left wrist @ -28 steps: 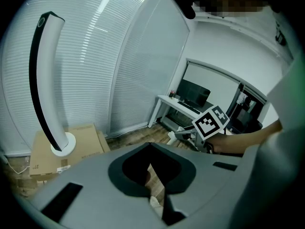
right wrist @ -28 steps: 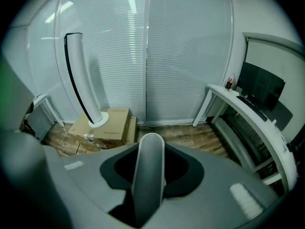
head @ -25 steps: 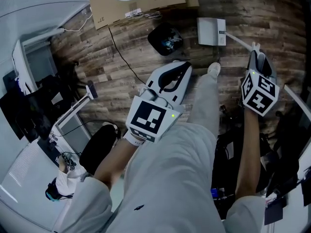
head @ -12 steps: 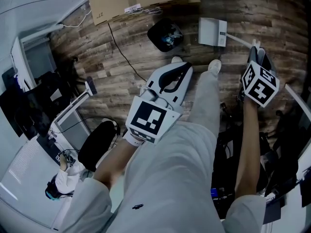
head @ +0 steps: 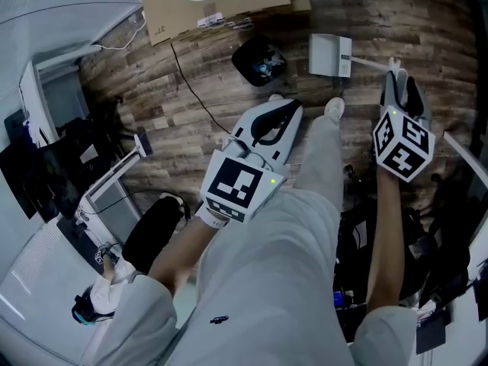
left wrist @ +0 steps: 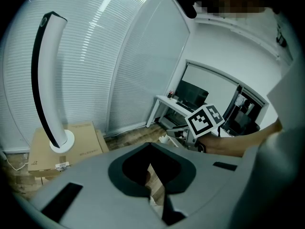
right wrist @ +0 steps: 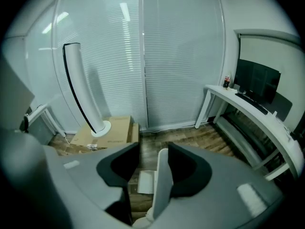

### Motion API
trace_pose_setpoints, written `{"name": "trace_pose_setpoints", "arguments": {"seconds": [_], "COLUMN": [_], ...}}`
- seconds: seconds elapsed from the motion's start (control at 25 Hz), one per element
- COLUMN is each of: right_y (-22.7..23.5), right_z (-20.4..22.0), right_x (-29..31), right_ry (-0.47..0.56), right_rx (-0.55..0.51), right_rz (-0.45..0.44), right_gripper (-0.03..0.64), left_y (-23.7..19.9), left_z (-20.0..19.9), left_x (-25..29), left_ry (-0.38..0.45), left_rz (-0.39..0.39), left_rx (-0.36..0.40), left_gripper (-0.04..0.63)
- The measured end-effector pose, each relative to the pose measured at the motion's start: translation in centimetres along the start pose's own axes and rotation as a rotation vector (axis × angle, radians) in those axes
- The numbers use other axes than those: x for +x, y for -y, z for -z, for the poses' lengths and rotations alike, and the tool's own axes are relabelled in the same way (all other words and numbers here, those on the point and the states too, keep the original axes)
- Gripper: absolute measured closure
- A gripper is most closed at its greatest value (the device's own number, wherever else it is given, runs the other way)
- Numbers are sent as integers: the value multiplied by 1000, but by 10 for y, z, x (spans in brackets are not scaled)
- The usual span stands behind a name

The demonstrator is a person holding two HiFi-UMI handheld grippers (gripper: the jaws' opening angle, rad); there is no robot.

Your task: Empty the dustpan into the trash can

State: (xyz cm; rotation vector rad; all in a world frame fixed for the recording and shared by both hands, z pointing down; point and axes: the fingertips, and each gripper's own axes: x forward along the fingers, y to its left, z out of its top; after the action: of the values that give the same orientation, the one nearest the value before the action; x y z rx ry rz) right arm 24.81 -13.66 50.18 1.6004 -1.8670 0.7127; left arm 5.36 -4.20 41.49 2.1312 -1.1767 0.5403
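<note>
Cardboard is the only thing with print on it: the flat box (head: pixel 221 2) by the wall has labels, but they're too small to read. Both grippers carry cubes with black-and-white square markers.

Both forearms reach forward, either side of a leg in grey trousers (head: pixel 305 204), with the grippers slanting down at the plank floor. The left gripper (head: pixel 290 109) has its jaws drawn together with only a sliver of floor showing between the pads, nothing in them.

The right gripper (right wrist: pixel 153 149) has just been opening. Its jaws stand apart with the dustpan's white handle (right wrist: pixel 162 190) upright between them, right up against the right-hand pad with a clear gap on the other side, so it isn't clamped.

The dustpan (head: pixel 329 54) sits flat on the floor beyond the right gripper's tips, just beside the black trash can (head: pixel 259 59) but not touching it.
</note>
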Motion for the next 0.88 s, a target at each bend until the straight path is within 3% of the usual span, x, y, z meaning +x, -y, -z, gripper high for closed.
{"name": "trace_pose_setpoints", "arguments": {"seconds": [0.68,0.88], "right_y": [-75,-86], "right_z": [-39,-59], "right_x": [-107,-144], "right_ry": [58,121], "right_rx": [58,85], "right_rz": [-151,-162], "right_gripper": [455,528], "left_y": [-15,-20], "left_z": [-24,-32], "left_x": [-81,-105], "left_ry": [80,106], "left_rz": [-15,-22], "left_rx": [-15,-10], "left_gripper": [588,588]}}
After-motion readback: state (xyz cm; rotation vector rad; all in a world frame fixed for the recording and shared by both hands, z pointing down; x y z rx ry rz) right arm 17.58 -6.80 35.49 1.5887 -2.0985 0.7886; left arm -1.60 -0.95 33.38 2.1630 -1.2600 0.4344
